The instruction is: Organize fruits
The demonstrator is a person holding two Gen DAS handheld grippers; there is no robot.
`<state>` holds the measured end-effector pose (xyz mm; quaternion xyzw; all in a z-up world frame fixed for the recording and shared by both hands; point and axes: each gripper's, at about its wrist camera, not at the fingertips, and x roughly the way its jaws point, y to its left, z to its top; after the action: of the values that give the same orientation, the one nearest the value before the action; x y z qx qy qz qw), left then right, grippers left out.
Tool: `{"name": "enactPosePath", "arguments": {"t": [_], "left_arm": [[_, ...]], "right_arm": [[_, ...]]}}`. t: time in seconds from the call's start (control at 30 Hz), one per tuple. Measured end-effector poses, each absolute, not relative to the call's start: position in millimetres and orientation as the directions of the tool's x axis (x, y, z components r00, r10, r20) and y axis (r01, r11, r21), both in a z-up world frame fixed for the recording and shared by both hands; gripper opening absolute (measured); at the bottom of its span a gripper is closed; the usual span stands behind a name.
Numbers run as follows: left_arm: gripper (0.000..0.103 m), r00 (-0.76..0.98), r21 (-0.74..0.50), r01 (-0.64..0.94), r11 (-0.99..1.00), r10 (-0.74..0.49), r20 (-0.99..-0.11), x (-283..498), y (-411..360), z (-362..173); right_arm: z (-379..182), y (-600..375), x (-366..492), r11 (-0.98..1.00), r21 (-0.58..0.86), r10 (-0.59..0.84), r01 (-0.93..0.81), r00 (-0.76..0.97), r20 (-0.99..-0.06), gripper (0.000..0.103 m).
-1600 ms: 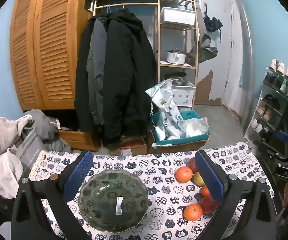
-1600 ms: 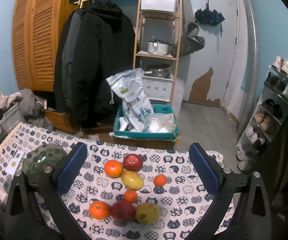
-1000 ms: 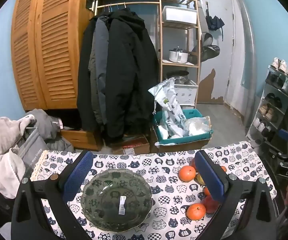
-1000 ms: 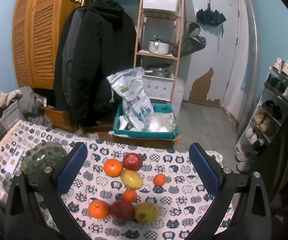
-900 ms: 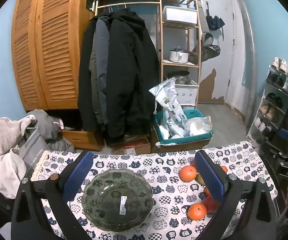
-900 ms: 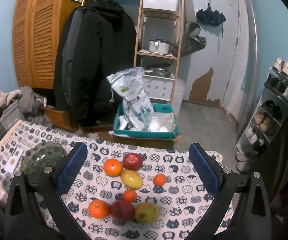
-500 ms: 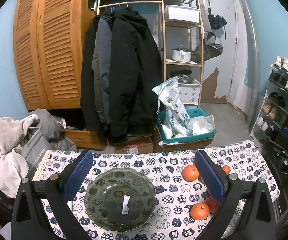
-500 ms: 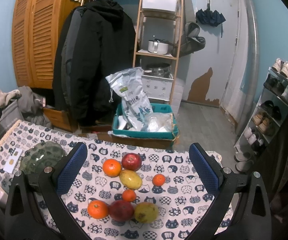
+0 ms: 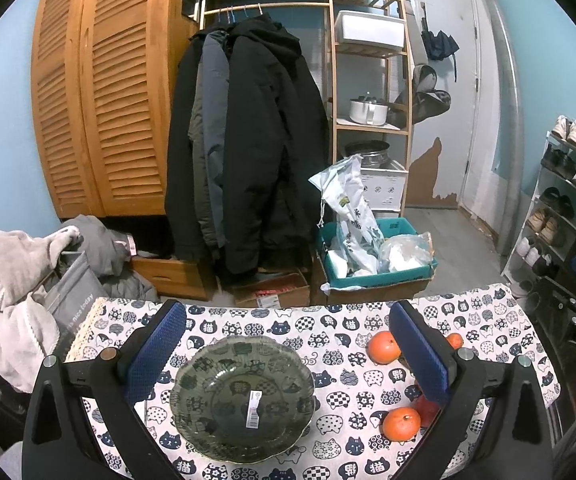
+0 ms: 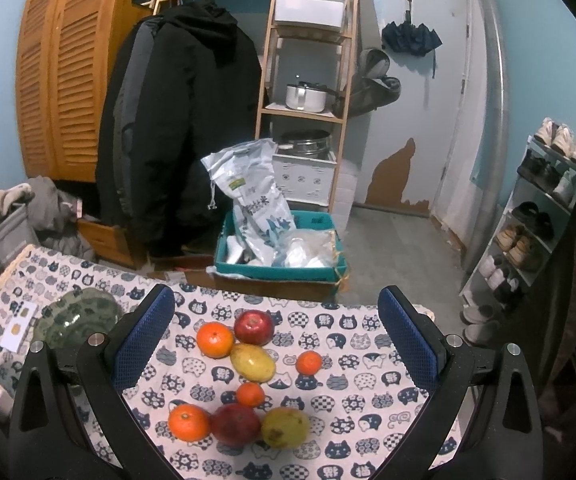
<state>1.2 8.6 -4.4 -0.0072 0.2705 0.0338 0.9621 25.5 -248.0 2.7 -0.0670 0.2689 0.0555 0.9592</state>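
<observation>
Both grippers wide apart and empty, left gripper (image 9: 288, 354) over the glass bowl (image 9: 242, 399), right gripper (image 10: 275, 338) over 8 fruits on the table (image 10: 372, 400); judgement: drop right fingers straight around the mango (image 10: 252, 362) at 12 o'clock, avoiding neighbouring orange (image 10: 215, 339).

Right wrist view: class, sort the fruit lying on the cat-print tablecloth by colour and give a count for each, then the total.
Orange fruit: 4
Red fruit: 2
Yellow-green fruit: 2
Total: 8
</observation>
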Motion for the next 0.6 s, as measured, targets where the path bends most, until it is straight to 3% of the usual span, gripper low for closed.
{"name": "enactPosePath", "arguments": {"t": [0.6], "left_arm": [[0.102, 0.851, 0.003, -0.069, 0.998, 0.060, -0.522, 0.3, 8.7, -4.9]], "right_arm": [[3.4, -249.6, 26.3, 0.985, -0.103, 0.064, -0.139, 0.848, -0.526, 0.100]]}}
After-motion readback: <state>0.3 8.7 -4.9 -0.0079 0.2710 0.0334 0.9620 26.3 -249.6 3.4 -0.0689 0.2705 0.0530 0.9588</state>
